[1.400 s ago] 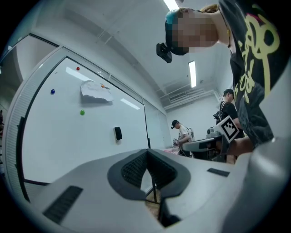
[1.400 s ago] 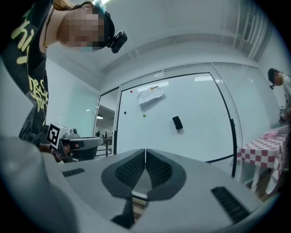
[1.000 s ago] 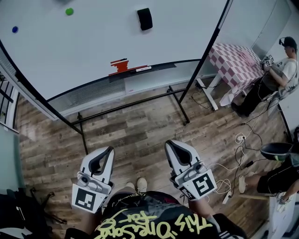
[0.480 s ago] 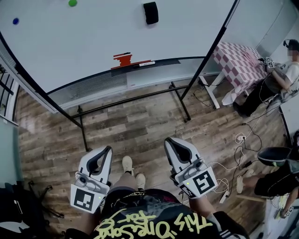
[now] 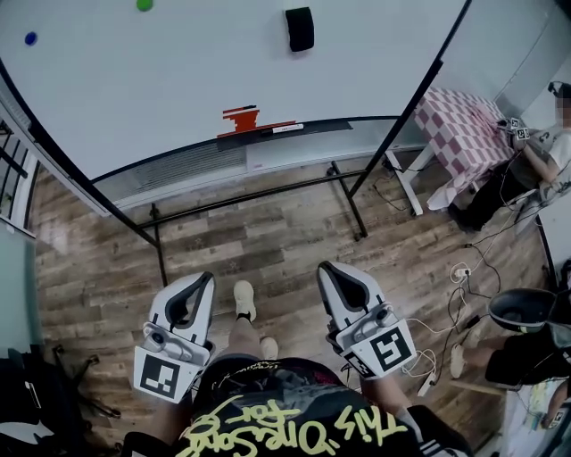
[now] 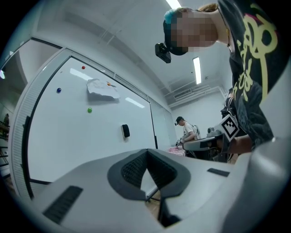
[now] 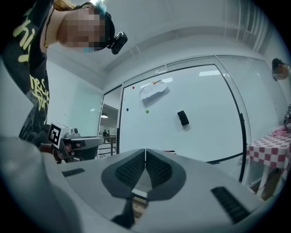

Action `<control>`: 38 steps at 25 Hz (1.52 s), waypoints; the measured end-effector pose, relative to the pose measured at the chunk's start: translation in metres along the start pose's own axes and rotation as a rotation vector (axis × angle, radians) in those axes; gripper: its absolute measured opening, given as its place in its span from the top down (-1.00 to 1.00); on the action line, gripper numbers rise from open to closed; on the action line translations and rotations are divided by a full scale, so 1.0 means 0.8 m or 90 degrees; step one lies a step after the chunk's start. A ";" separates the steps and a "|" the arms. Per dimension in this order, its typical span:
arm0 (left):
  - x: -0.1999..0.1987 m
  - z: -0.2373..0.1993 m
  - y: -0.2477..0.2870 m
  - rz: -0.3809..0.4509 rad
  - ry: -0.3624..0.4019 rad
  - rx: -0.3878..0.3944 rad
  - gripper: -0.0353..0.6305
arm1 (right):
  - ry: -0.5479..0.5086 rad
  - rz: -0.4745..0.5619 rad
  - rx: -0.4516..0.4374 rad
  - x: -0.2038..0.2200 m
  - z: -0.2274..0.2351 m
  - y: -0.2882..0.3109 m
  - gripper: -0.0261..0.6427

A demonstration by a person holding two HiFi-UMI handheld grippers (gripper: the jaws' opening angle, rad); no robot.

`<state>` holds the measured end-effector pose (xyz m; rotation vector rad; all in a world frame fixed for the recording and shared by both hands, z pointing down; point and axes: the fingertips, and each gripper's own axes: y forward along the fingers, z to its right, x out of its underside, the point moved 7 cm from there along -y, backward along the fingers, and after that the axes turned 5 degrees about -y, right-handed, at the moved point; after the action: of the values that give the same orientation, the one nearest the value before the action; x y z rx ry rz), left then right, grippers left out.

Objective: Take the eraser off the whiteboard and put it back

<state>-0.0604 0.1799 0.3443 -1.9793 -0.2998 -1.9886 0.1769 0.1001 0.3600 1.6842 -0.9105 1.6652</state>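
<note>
Eraser (image 5: 300,29) drifted right in head view; shoe (image 5: 243,299) stepped forward

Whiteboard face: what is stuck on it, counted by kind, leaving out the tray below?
Eraser: 1
Paper sheet: 1
Magnets clear of the paper: 3 (red, blue, green)
Total: 5
Any magnets on the paper itself are too small to count.
</note>
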 end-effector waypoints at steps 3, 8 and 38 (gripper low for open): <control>-0.002 -0.011 0.012 0.009 0.006 0.003 0.88 | -0.005 0.012 0.004 -0.002 0.010 0.015 0.89; -0.001 -0.030 0.033 0.016 0.014 0.007 0.88 | -0.011 0.022 0.004 0.000 0.021 0.039 0.89; -0.012 -0.174 0.179 0.026 0.013 0.032 0.88 | -0.027 0.017 0.028 -0.011 0.118 0.204 0.89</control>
<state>-0.1372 -0.0030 0.3216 -1.9184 -0.2988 -1.9545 0.1008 -0.0716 0.3387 1.7503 -0.9263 1.6835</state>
